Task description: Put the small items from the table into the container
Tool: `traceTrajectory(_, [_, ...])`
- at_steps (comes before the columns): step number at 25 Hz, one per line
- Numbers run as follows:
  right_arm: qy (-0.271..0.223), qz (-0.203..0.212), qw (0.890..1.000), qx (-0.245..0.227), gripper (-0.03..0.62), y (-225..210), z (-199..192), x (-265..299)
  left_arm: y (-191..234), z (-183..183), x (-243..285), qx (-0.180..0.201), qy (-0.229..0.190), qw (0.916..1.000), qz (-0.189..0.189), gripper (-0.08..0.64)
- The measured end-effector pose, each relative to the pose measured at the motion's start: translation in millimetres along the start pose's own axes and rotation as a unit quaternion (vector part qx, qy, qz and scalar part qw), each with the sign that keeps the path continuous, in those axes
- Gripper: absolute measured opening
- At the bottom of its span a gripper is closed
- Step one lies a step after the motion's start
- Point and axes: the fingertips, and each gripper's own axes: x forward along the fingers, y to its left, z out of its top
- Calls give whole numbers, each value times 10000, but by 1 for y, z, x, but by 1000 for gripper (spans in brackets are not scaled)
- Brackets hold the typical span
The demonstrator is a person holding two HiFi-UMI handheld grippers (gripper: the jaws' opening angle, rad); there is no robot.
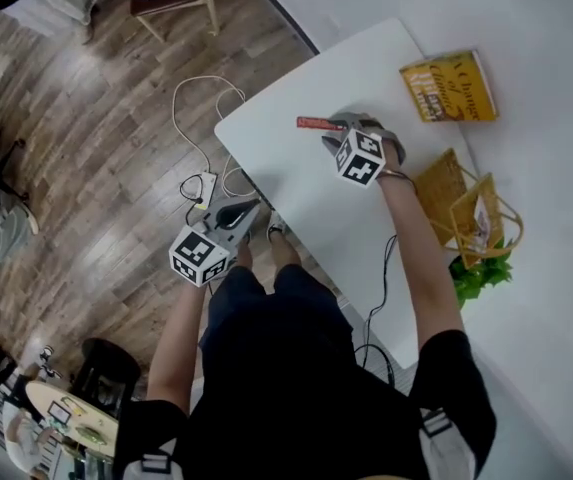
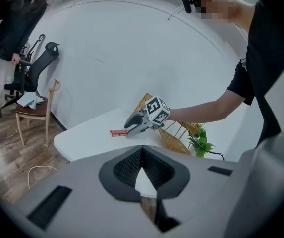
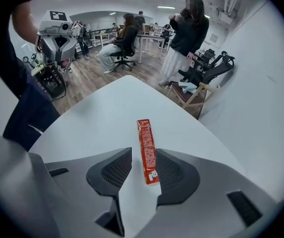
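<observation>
**Red box and grippers.** We saw the red box lying near the far-left edge of the table. It lay between the spread jaws of the right gripper, closer to the right pad. The left gripper, jaws pressed together, hung beyond the near edge. The wire basket by the right edge held a pale item we could not identify.

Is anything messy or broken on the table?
Nothing looks spilled or broken. The red pack lies flat on the white table, between the open jaws of the right gripper, and it is not gripped yet.
</observation>
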Motion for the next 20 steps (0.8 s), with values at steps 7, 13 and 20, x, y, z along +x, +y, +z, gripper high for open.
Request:
traceTrajectory(7, [83,359,9989,-283,144,-5,3,20,5,-1,10,-110,2,9999,46,2])
traceTrajectory(13, [165,807,9960,-354,142,-5,1,29,11,-1,11,-158,24,9998,72,2])
traceTrajectory(20, [240,784,9963,-238,114,-3,2,28,10,4,18,-95,55,9999,14,2])
